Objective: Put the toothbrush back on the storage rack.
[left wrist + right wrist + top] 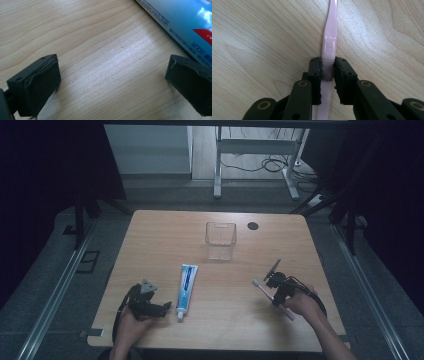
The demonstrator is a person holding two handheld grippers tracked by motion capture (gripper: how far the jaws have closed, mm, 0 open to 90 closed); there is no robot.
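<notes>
The right gripper (327,72) has its two black jaws closed narrowly on the handle of a slim pink plastic toothbrush (329,42), with the pads pressing on both sides of it. In the high view this right gripper (276,287) sits near the right edge of the light wooden table (160,240), towards the near side, and the toothbrush (263,288) lies aslant there, its white bristle end pointing towards the middle of the table.

The left gripper (115,75) stands wide, with bare wood between its jaws. It rests near the near left corner (150,304), just beside a blue and white toothpaste tube (186,285) that lies flat with its cap towards the near edge. One jaw is close to the tube's side (185,22).

A clear plastic rectangular cup (220,240) stands upright towards the far edge, near a small black round spot (253,226).
</notes>
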